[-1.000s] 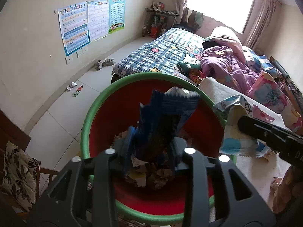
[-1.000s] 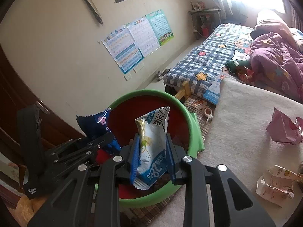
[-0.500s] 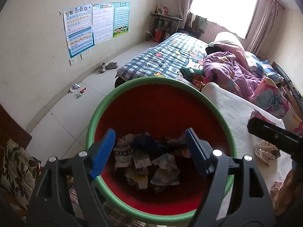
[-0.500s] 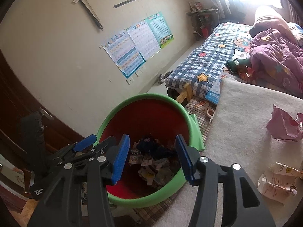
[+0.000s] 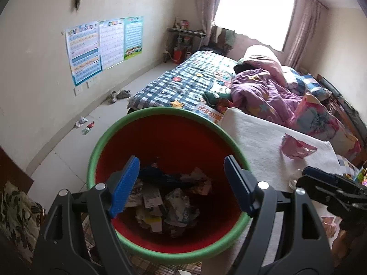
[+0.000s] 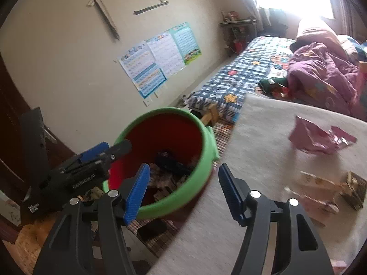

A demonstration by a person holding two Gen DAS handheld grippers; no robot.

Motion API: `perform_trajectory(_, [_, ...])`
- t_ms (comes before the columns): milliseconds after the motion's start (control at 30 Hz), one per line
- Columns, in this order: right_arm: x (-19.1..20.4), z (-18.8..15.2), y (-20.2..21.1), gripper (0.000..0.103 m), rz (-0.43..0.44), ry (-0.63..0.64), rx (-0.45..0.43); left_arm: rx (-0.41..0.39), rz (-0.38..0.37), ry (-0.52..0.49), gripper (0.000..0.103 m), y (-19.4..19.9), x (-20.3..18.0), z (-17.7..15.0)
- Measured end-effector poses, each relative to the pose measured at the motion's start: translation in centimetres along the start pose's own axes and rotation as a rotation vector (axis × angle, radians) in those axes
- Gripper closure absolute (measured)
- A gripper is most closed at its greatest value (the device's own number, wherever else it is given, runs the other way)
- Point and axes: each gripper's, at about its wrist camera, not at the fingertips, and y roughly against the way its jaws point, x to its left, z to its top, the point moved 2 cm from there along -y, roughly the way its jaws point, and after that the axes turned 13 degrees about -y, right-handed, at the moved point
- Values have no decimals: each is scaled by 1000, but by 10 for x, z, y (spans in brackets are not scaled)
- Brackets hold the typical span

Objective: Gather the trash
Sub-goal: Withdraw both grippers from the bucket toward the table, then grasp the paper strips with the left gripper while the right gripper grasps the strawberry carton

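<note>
Wrappers left on white mat (image 6: 263,137): pink crumpled wrapper (image 6: 318,137), light, crinkly, prob. slippery; best pinched at a raised fold. Left gripper (image 5: 181,183) and right gripper (image 6: 183,193) both wide, empty, jaws just opened. Bin (image 5: 158,112) beside mat.

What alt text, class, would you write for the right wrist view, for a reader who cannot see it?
The open, empty right gripper hangs at the edge of a red bin with a green rim, holding wrappers. To its right, a pink wrapper and more scraps lie on a pale mat; the left gripper is at left.
</note>
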Motion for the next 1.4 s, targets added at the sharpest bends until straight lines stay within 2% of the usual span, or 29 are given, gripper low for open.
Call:
perform_trajectory(167, [-35, -6, 15, 41, -49, -57, 3, -16, -31, -21, 27, 5, -21, 0])
perform_trajectory(333, [-82, -24, 44, 40, -161, -81, 7, 1, -60, -49, 26, 5, -46, -7])
perform_trajectory(367, [-91, -28, 51, 37, -181, -80, 10, 6, -73, -56, 26, 5, -54, -9])
perform_trajectory(567, [-141, -49, 84, 32, -329, 88, 118, 18, -125, -80, 23, 8, -90, -11])
perform_trajectory(700, [-170, -59, 94, 23, -310, 168, 237, 33, -151, -68, 22, 10, -118, -15])
perform_trajectory(900, [-190, -80, 77, 21, -264, 298, 370, 93, -165, 24, 22, 6, -151, -28])
perform_trajectory(1067, [-189, -86, 79, 26, -221, 358, 360, 138, -174, 110, 22, -3, -174, -37])
perform_trajectory(1200, [-191, -93, 82, 24, -217, 424, 364, 154, -192, 176, 22, -14, -195, -39])
perform_trajectory(1400, [-203, -85, 86, 24, -152, 335, 348, 183, -190, 302, 22, -44, -218, -27])
